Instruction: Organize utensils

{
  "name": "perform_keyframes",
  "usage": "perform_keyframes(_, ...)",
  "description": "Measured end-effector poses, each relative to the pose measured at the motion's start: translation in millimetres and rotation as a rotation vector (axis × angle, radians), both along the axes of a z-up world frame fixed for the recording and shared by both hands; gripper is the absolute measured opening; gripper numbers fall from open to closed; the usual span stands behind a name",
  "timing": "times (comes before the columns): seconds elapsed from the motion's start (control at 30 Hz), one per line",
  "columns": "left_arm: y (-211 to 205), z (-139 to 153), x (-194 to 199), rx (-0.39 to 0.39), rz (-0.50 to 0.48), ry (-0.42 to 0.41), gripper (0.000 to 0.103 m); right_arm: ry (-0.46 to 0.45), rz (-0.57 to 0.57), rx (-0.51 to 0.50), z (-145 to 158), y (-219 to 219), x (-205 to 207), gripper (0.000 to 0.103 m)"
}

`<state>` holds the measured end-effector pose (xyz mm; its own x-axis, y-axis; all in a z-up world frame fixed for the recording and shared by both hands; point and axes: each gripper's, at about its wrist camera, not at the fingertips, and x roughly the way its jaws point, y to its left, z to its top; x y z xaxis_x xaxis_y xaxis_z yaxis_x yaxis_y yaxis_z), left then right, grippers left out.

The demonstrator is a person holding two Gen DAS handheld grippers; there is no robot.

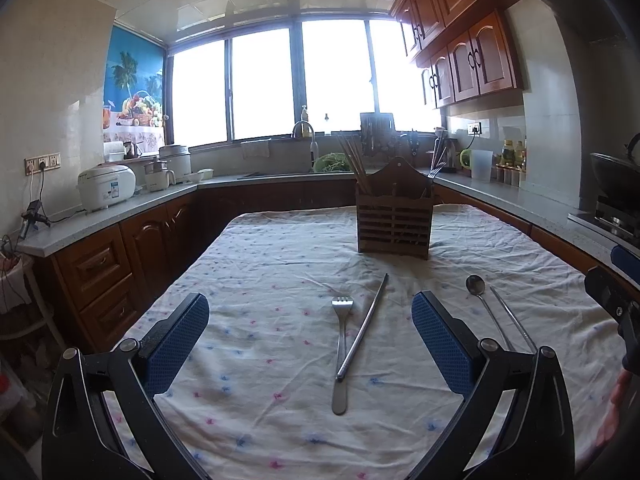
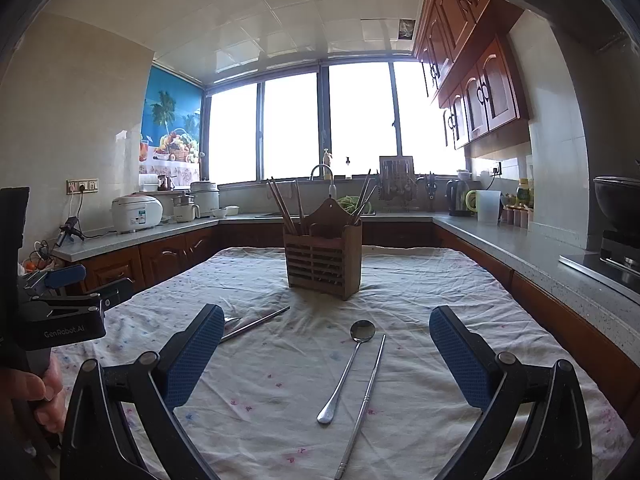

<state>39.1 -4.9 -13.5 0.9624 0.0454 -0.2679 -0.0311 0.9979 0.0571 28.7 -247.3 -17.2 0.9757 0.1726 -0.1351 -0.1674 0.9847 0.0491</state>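
A steel fork [image 1: 341, 356] and a steel chopstick [image 1: 363, 326] lie on the floral tablecloth [image 1: 260, 280] between the fingers of my open, empty left gripper [image 1: 310, 308]. A steel spoon [image 2: 348, 368] and a second steel chopstick [image 2: 364, 404] lie between the fingers of my open, empty right gripper [image 2: 326, 320]. The spoon [image 1: 482, 304] also shows in the left wrist view. A wooden utensil holder [image 1: 394, 216] with wooden chopsticks and forks stands upright at the table's far side; it also shows in the right wrist view [image 2: 324, 260].
Kitchen counters [image 1: 120, 216] wrap around the table, with a rice cooker [image 1: 106, 188] on the left, a sink under the windows and a wok on a stove [image 1: 616, 184] on the right. The left gripper body [image 2: 60, 312] shows at the right wrist view's left edge.
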Motion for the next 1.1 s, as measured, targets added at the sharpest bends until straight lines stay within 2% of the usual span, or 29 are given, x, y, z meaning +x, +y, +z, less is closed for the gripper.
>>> perform_keyframes(1.1, -0.5, -0.3, 2.2, -0.005, -0.023, 0.008, 0.103, -0.003, 0.004, -0.001, -0.4, 3.6, 0.4, 0.103)
